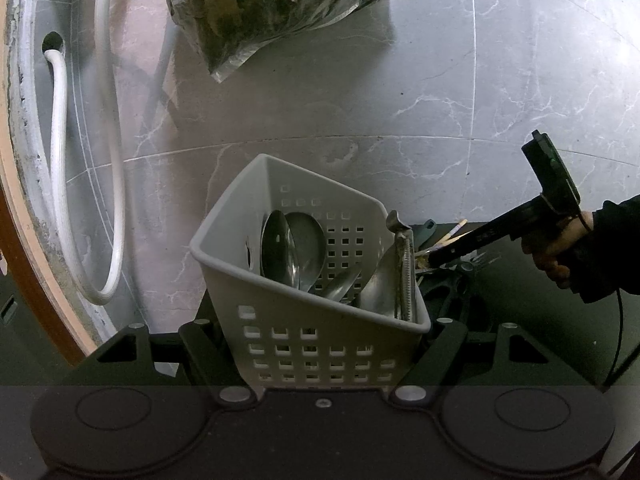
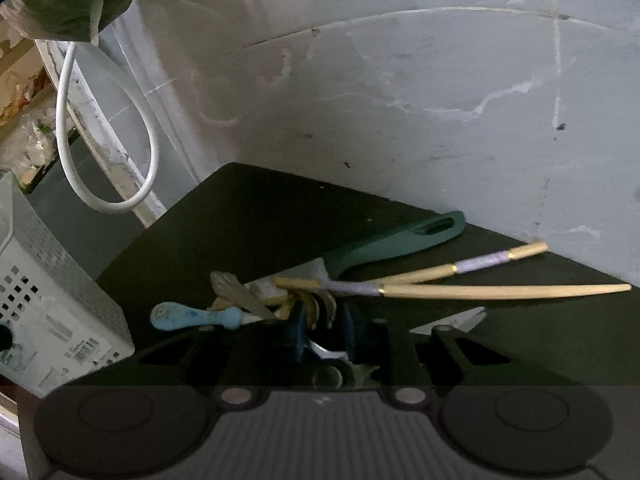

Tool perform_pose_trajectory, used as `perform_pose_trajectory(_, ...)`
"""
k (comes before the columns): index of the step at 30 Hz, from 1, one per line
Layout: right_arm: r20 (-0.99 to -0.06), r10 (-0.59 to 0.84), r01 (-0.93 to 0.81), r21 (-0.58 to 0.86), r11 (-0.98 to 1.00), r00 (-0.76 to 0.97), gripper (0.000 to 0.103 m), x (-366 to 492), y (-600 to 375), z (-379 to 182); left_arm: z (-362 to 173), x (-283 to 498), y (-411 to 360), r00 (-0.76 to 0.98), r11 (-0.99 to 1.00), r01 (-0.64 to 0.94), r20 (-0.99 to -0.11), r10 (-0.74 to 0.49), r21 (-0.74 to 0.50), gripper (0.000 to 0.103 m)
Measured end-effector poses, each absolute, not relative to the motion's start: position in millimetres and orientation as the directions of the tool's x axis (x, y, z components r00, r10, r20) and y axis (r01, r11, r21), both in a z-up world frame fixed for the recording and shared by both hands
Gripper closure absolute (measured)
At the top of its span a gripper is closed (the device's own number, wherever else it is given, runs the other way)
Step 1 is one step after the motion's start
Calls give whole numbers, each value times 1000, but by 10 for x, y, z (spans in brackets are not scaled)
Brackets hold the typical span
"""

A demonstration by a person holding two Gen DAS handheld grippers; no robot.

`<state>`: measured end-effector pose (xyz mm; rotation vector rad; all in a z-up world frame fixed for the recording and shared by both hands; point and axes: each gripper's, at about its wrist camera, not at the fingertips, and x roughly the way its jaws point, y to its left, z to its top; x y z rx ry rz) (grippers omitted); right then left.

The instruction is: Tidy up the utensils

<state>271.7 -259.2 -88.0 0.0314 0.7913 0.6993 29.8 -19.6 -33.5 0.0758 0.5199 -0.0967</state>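
The left hand-held gripper (image 1: 320, 344) is clamped on the pale grey perforated plastic caddy (image 1: 308, 280), its fingers pressed to the two side walls near the base. The caddy tilts toward the camera and already carries stainless-steel spoons (image 1: 292, 248) and a metal tool with a ridged handle (image 1: 404, 276) leaning against the wall at 3 o'clock. It looks light and slightly flexible, so a hold low on the walls should keep it from twisting.

At 3 o'clock of the caddy, on the dark surface (image 2: 248, 216), lies the loose pile. The right hand-held gripper (image 2: 324, 332) has its jaws drawn close over the pile's middle, where gold-coloured cutlery heads (image 2: 308, 308) sit; whether the pads actually pinch anything cannot be told. Fanning toward 3 o'clock are cream chopsticks with lilac bands and gold rings (image 2: 480, 280): thin, stiff, smooth, likely to slip or pivot unless taken near the middle, both together. Beyond them lies a dark green plastic-handled utensil (image 2: 400, 240), and at 9 o'clock a small pale blue ceramic-looking handle (image 2: 188, 316), probably fragile.
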Motion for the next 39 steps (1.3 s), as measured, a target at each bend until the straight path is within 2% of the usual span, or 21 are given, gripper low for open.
perform_pose_trajectory(5,-625,613,-556,322,766,483,91,2757,-2571,-904,-333,292,-195,863,993,110,-499,-72,46,26)
perform_pose_trajectory(14,-547,614,-496,367,787,570,99,2461,-2743,-702,-333,299,-175,863,993,113,-498,-78,41,27)
perform_pose_trajectory(25,-500,577,-412,409,815,646,100,2229,-2887,-442,-343,321,-100,863,987,156,-492,-114,44,27)
perform_pose_trajectory(34,-559,537,-273,488,829,632,98,2248,-3033,-878,-338,350,-57,859,982,186,-493,-139,46,27)
perform_pose_trajectory(39,-578,518,-259,472,843,630,96,2314,-3003,-998,-336,358,-49,857,980,193,-495,-145,47,27)
